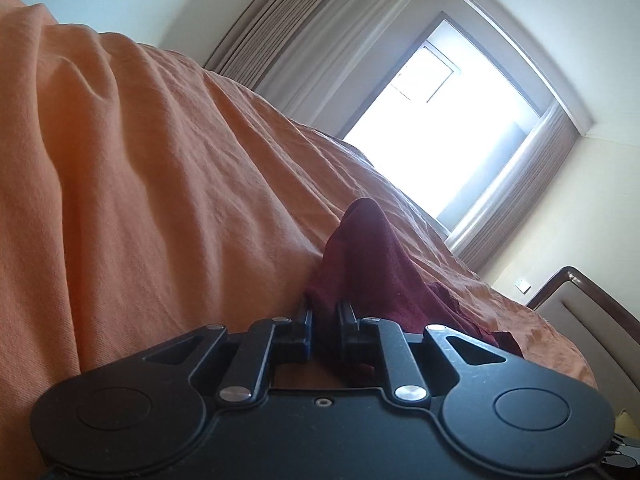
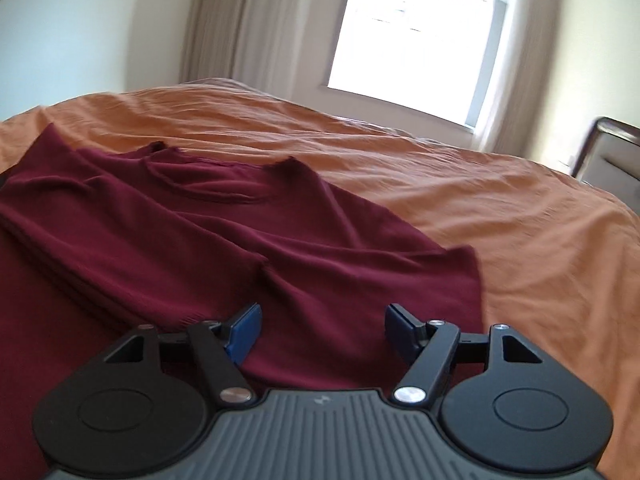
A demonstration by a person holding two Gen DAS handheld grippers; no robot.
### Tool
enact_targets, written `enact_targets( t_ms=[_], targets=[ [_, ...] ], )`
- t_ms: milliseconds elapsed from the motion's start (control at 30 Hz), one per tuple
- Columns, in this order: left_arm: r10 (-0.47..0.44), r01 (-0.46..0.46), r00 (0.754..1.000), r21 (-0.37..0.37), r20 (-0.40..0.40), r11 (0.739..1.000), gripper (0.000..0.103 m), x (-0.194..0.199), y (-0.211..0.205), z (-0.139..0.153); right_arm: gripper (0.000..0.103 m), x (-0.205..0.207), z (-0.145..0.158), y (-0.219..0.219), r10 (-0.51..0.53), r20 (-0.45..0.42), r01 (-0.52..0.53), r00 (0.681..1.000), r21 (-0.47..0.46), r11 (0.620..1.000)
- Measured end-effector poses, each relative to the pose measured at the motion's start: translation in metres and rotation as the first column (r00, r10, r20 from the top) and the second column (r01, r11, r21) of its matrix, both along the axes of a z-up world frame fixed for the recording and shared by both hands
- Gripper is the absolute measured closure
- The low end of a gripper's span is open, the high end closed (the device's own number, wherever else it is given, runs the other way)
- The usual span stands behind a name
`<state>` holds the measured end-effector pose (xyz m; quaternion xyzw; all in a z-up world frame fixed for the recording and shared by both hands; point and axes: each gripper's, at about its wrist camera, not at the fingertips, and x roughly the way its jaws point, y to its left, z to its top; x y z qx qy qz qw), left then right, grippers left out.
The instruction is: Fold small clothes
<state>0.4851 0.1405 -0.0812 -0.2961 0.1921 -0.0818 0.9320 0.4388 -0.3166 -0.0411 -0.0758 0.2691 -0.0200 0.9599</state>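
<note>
A dark red T-shirt [image 2: 208,236] lies spread on the orange bedsheet [image 2: 500,208], neckline away from me, one sleeve folded in at the right. My right gripper [image 2: 322,330] is open and empty, low over the shirt's near part, blue pads apart. In the left wrist view my left gripper [image 1: 325,316] is shut on a bunched edge of the dark red T-shirt [image 1: 360,256], which rises in a ridge from the sheet [image 1: 160,200]. The view is tilted steeply.
A bright window [image 2: 416,36] with beige curtains [image 2: 224,20] is behind the bed. A padded headboard [image 2: 612,152] stands at the far right. Orange sheet stretches right of the shirt.
</note>
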Motion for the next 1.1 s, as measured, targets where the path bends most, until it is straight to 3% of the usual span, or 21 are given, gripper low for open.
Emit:
enact_targets(
  t_ms=[100, 200, 267, 333, 367, 467, 567, 833, 933, 1100],
  targets=[
    [-0.008, 0.008, 1.000, -0.016, -0.007, 1.000, 0.087, 0.002, 0.002, 0.000, 0.028, -0.020, 0.004, -0.012, 0.023, 0.036, -0.025, 0.999, 0.060, 0.998],
    [-0.016, 0.015, 0.999, -0.025, -0.035, 1.000, 0.077, 0.005, 0.004, 0.007, 0.014, -0.048, 0.011, -0.018, 0.067, 0.079, -0.073, 0.995, 0.070, 0.995],
    [-0.007, 0.007, 0.999, 0.011, -0.033, 1.000, 0.048, 0.000, 0.001, 0.018, 0.008, -0.072, 0.014, -0.021, 0.104, 0.105, -0.113, 0.989, 0.076, 0.991],
    [0.021, -0.020, 1.000, 0.085, -0.012, 0.996, 0.027, -0.011, -0.007, 0.033, 0.004, -0.097, 0.016, -0.021, 0.138, 0.124, -0.149, 0.983, 0.089, 0.985],
    [0.043, -0.043, 0.999, 0.122, -0.002, 0.992, 0.022, -0.018, -0.010, 0.040, 0.002, -0.109, 0.017, -0.020, 0.155, 0.133, -0.168, 0.979, 0.095, 0.981],
    [0.070, -0.063, 0.997, 0.188, -0.027, 0.980, 0.017, -0.036, -0.017, 0.054, 0.000, -0.141, 0.014, -0.012, 0.171, 0.157, -0.186, 0.973, 0.087, 0.979],
    [0.080, -0.070, 0.996, 0.205, -0.040, 0.976, 0.010, -0.061, -0.022, 0.064, 0.000, -0.166, 0.010, -0.002, 0.172, 0.150, -0.187, 0.974, 0.094, 0.978],
    [-0.008, 0.026, 0.998, 0.340, -0.054, 0.940, 0.002, -0.146, -0.053, 0.069, 0.000, -0.216, 0.004, 0.009, 0.171, 0.051, -0.179, 0.984, 0.228, 0.957],
    [-0.025, 0.054, 0.996, 0.379, -0.080, 0.924, 0.001, -0.172, -0.061, 0.063, 0.000, -0.230, -0.002, 0.015, 0.116, -0.003, -0.114, 0.993, 0.153, 0.982],
    [-0.058, 0.114, 0.988, 0.427, -0.142, 0.897, 0.001, -0.210, -0.066, 0.045, 0.000, -0.264, -0.006, 0.000, 0.032, -0.002, -0.032, 0.999, 0.101, 0.994]
  ],
)
